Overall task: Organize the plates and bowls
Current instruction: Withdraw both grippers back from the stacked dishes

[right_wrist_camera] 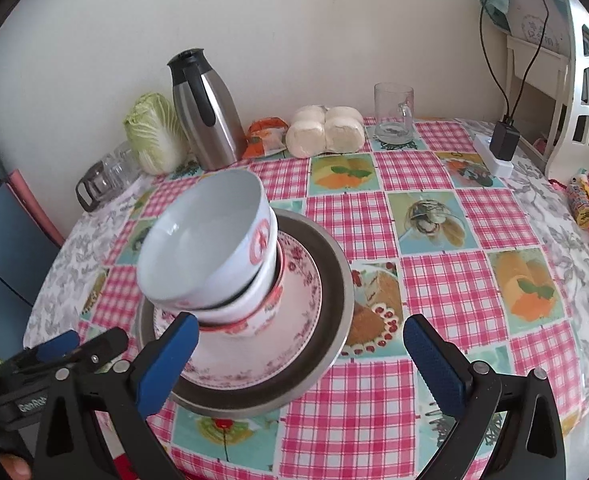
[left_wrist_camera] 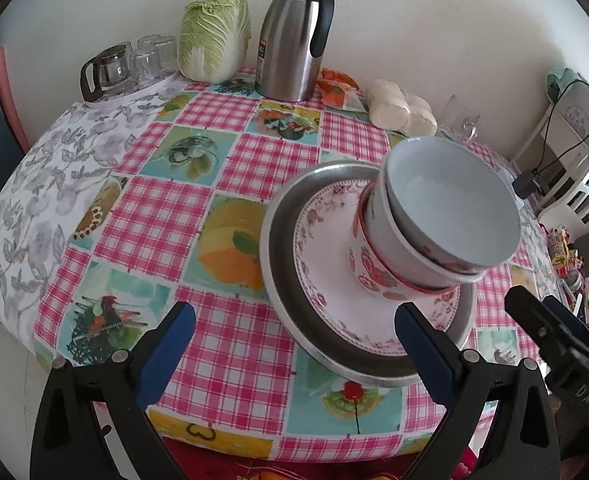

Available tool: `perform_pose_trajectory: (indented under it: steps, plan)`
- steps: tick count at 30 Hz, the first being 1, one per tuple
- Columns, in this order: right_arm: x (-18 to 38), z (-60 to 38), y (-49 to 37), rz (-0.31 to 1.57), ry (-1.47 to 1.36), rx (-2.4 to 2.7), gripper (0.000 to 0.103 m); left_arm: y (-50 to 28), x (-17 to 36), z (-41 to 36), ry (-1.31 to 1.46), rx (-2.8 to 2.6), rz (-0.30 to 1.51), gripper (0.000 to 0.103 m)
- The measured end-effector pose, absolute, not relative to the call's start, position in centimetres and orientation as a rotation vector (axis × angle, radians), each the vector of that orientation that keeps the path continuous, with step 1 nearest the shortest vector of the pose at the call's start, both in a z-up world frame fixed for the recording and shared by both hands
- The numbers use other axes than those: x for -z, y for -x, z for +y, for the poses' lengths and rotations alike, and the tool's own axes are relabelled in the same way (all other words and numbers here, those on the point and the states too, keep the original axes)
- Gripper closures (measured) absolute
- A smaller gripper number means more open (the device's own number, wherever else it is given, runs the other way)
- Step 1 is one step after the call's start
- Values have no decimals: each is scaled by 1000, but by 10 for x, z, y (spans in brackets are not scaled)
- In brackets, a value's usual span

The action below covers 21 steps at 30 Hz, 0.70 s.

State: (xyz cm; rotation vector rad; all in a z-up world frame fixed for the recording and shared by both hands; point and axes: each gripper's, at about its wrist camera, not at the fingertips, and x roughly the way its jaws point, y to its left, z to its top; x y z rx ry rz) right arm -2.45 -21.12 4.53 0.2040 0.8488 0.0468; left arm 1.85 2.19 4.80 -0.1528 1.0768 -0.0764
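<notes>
A round tabletop (right_wrist_camera: 434,300) covered in a pink checked cloth with food pictures fills both wrist views. Near its front edge sits a metal tray (right_wrist_camera: 334,300), and on it a pink-flowered plate (right_wrist_camera: 294,320). On the plate stand nested bowls (right_wrist_camera: 214,248) — white ones with red markings on top of a strawberry-patterned one (left_wrist_camera: 368,268) — with the top bowls tilted.

The left gripper (left_wrist_camera: 294,320) hovers over the near edge of the tabletop, its blue-padded fingers (left_wrist_camera: 166,344) spread wide apart with nothing between them; the right-hand finger overlaps the tray's near rim in the picture. The right gripper (right_wrist_camera: 300,338) likewise has its fingers (right_wrist_camera: 438,360) wide apart and empty, the left-hand one in front of the bowls in this view — whether it touches them I cannot tell.

Along the far wall stand a steel thermos jug (left_wrist_camera: 292,36), a Chinese cabbage (left_wrist_camera: 214,36), a bag of white buns (right_wrist_camera: 326,130), a glass mug (right_wrist_camera: 394,112) and upturned glasses (left_wrist_camera: 150,60).
</notes>
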Motion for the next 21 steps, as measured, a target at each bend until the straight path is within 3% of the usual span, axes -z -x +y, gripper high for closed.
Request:
perform_pose_trajectory:
  steps: [21]
  plan:
    - [-30,-222,47,885,-177,-6,0,4,-36,-3,-23,-16,1138,3]
